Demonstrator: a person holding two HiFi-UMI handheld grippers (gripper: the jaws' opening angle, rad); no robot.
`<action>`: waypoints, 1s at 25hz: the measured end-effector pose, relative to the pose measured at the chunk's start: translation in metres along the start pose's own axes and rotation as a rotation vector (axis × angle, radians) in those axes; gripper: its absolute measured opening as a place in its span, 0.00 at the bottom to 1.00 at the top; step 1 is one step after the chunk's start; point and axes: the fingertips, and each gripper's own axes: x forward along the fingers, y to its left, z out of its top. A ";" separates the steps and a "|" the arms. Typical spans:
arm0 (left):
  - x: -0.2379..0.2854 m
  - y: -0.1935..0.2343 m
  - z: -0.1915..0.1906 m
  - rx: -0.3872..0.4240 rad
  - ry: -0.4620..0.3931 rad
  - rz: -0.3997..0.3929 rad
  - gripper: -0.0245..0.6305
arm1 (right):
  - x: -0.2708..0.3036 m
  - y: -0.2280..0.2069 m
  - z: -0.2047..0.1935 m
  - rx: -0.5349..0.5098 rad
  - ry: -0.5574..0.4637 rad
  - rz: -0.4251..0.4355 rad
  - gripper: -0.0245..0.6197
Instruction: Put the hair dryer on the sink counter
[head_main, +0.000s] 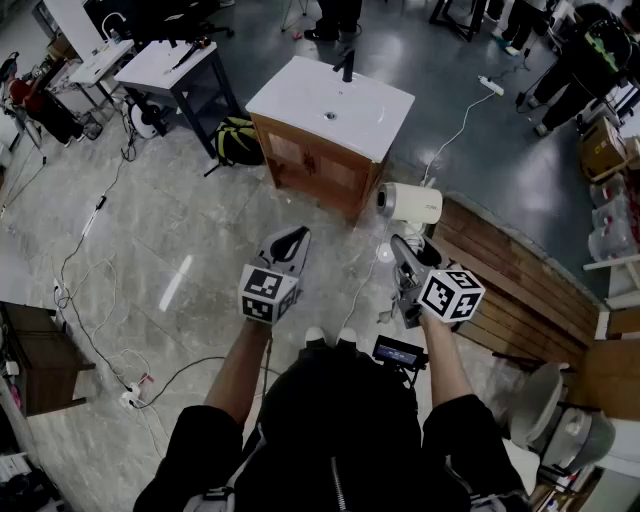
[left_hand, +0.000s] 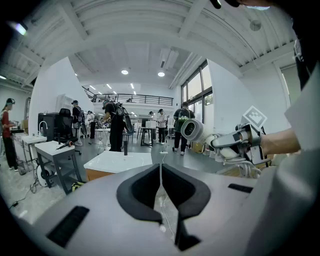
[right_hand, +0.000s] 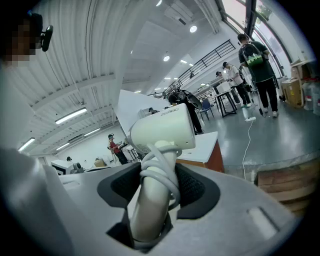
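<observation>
floor (head_main: 150, 230): grey, glossy, loose cables across it; the person stands on it facing the vanity.
wooden platform (head_main: 520, 280): slatted decking at head-view right, beside the right arm.
sink counter (head_main: 290, 95): white top on a brown wooden cabinet (head_main: 310, 165), standing ahead of both grippers. Top is bare apart from the basin and tap.
table (head_main: 165, 62): grey-topped, dark legs, left of the vanity and apart from it.
backpack (head_main: 236, 140): yellow-black, on the floor between table and vanity, against the cabinet's left side.
right gripper (head_main: 402, 245): raised, jaws spread wide and clamped on the hair dryer's handle, pads pressing both sides.
left gripper (head_main: 298, 235): raised beside the right one, pads pressed together along the centre line, nothing between them.
hair dryer (head_main: 412, 203): white, held in the air handle-down by the right gripper, barrel about level, round end facing head-view left. Near the vanity's near right corner, not touching the counter.
cord (right_hand: 162, 172): white, looped around the dryer's handle, inside the grip.
faucet (head_main: 347, 66): black, upright at the counter's far edge.
</observation>
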 end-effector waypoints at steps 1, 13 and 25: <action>0.000 -0.001 0.000 0.000 0.000 0.000 0.07 | 0.000 0.000 -0.001 -0.005 0.003 -0.002 0.37; 0.009 0.000 -0.003 -0.001 0.000 -0.016 0.07 | 0.007 0.005 -0.002 -0.006 0.008 0.010 0.37; 0.011 0.004 -0.006 -0.001 0.011 -0.031 0.07 | 0.010 0.004 -0.008 0.004 0.018 -0.004 0.37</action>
